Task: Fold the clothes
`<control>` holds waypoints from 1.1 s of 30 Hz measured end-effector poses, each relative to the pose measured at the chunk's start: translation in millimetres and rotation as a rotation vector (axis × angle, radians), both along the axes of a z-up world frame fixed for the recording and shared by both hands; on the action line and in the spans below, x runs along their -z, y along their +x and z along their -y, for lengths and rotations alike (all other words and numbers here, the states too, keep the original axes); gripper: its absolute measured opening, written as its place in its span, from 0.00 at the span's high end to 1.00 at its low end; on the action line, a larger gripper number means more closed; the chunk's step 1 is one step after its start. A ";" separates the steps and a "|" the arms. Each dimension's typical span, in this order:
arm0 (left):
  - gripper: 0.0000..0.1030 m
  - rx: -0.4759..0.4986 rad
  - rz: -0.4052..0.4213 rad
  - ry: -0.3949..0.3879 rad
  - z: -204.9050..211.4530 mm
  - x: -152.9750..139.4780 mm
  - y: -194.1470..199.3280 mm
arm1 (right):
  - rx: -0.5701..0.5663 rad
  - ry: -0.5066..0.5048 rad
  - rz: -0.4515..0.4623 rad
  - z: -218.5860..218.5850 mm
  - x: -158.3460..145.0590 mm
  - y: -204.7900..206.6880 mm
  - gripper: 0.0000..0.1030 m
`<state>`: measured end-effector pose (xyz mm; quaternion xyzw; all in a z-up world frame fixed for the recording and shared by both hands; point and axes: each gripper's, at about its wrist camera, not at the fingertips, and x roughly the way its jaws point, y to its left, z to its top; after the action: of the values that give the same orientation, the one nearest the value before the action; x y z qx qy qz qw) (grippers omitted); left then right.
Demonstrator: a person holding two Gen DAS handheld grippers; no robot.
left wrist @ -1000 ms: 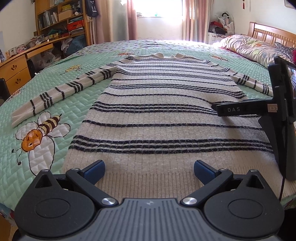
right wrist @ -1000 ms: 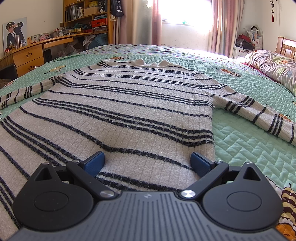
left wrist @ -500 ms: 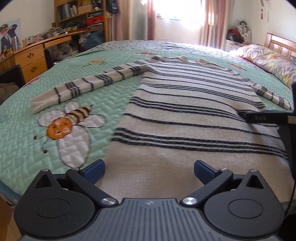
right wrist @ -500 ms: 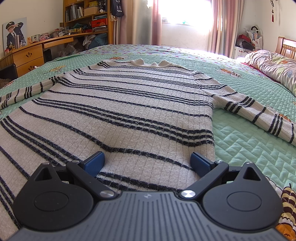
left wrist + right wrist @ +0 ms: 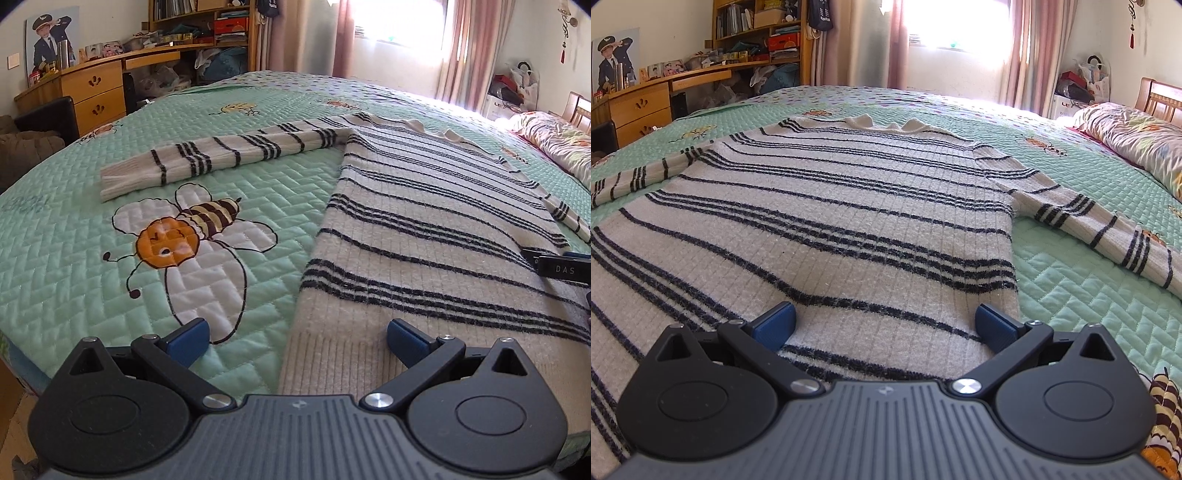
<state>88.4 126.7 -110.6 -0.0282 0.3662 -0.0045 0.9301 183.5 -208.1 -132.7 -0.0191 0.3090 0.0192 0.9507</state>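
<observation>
Left gripper (image 5: pixel 295 341) gapes, seemingly hovering over sweater (image 5: pixel 424 236) hem corner.

Both held low and level, pointing forward: the left gripper (image 5: pixel 297 339) has its blue-padded jaws spread wide, and the right gripper (image 5: pixel 884 325) is likewise wide apart, gripping nothing.

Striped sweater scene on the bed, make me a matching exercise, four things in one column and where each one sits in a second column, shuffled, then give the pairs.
Things:
1. striped sweater
2. bee design
3. left gripper
4. floral pillow

Places:
A. by the wooden headboard
B. quilted into the green bedspread, beside the sweater
C. open over the sweater's lower left corner
D. spread flat, sleeves out

Pairs: 1-D, 2-B, 3-C, 4-A
</observation>
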 end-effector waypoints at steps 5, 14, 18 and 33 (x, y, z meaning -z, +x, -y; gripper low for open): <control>0.01 0.000 -0.002 -0.003 3.0 2.9 3.0 | -0.001 0.006 -0.001 0.7 -0.2 -0.2 0.00; 0.01 0.011 -0.006 -0.016 3.0 1.6 0.3 | -0.005 0.025 -0.007 1.8 -1.6 -0.6 0.00; 0.01 0.019 -0.005 -0.024 3.1 -0.2 -1.7 | -0.012 0.030 -0.004 5.2 -8.9 -2.1 0.01; 0.01 0.049 0.006 -0.031 16.1 -9.5 -3.0 | 0.054 0.233 0.183 24.8 -118.0 -49.0 0.00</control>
<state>85.4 110.6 -101.1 -0.0335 0.3641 -0.0330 0.9302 134.5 -232.9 -14.7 0.0979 0.2173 0.0276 0.9708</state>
